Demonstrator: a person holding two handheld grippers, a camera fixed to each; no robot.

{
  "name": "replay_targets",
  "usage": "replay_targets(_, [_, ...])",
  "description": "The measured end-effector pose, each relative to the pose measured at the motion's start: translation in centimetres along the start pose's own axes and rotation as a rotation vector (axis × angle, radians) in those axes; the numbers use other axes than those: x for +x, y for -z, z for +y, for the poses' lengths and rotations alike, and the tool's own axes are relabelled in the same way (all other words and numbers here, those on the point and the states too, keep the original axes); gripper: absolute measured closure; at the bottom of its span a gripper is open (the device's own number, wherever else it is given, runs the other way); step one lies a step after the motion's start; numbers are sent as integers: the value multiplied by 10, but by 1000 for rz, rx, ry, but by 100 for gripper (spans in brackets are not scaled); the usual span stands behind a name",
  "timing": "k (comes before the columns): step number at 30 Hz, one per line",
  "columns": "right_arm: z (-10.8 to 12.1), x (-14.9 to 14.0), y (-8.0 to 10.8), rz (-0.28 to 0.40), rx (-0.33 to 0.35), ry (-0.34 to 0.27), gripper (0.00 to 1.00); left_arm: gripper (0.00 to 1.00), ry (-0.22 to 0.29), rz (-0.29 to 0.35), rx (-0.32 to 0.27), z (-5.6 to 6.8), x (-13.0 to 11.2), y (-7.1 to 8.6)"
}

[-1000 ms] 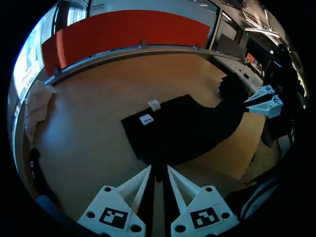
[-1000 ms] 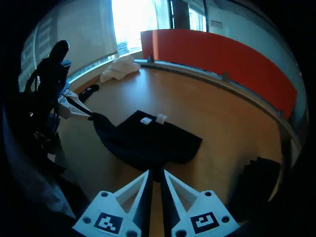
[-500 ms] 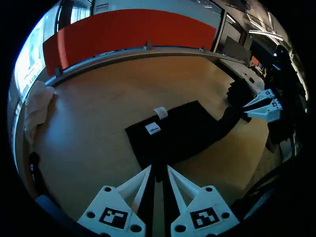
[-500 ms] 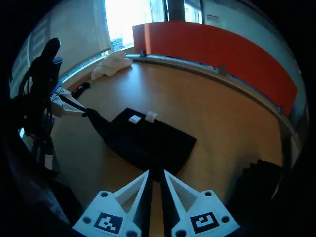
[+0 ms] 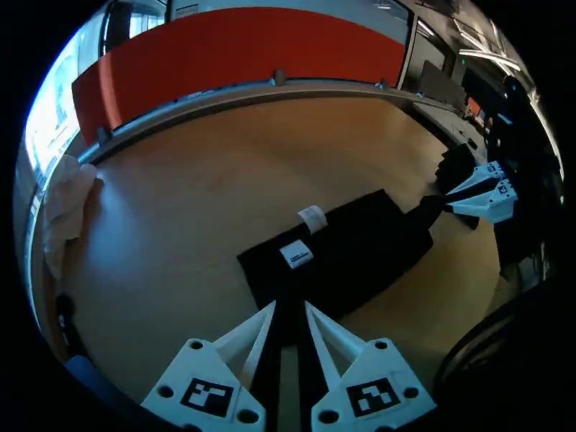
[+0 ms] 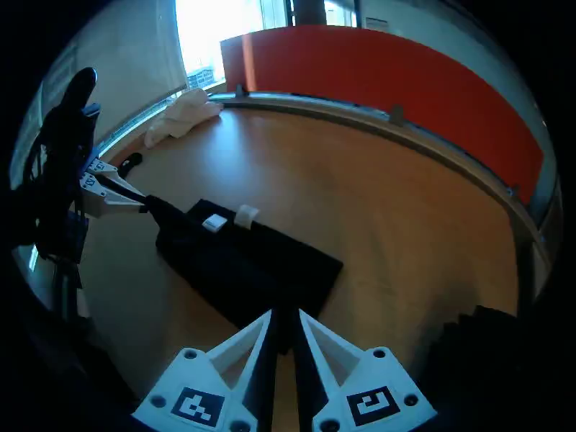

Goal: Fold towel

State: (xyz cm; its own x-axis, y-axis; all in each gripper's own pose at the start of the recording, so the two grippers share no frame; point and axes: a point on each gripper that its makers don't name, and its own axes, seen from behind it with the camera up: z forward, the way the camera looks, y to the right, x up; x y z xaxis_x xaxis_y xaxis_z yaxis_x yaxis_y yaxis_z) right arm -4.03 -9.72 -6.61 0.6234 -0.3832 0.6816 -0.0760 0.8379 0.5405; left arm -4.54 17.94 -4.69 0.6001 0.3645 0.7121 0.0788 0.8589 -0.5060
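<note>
Wooden table [image 5: 187, 180], orange partition [image 5: 237, 43], pale cloth [image 5: 63, 205]

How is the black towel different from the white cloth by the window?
The black towel is dark; the white cloth is pale. The black towel lies spread out, pinched by the left tool and right tool; the white cloth sits crumpled, untouched, at the edge of the table. Both are fabric on one table.

Black towel [image 5: 345, 252], flat, white-tagged
</note>
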Motion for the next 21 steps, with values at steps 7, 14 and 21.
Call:
replay_targets(7, [10, -3, -18, -22, -6, -26, 88, 88, -3, -28, 2, -4, -2, -22])
replay_targets(14, [15, -7, -31, -35, -9, -51, 88, 88, -5, -41, 8, -8, -8, -41])
replay_targets(21, [23, -8, -50, -42, -25, -78, 88, 84, 21, -17, 28, -17, -3, -64])
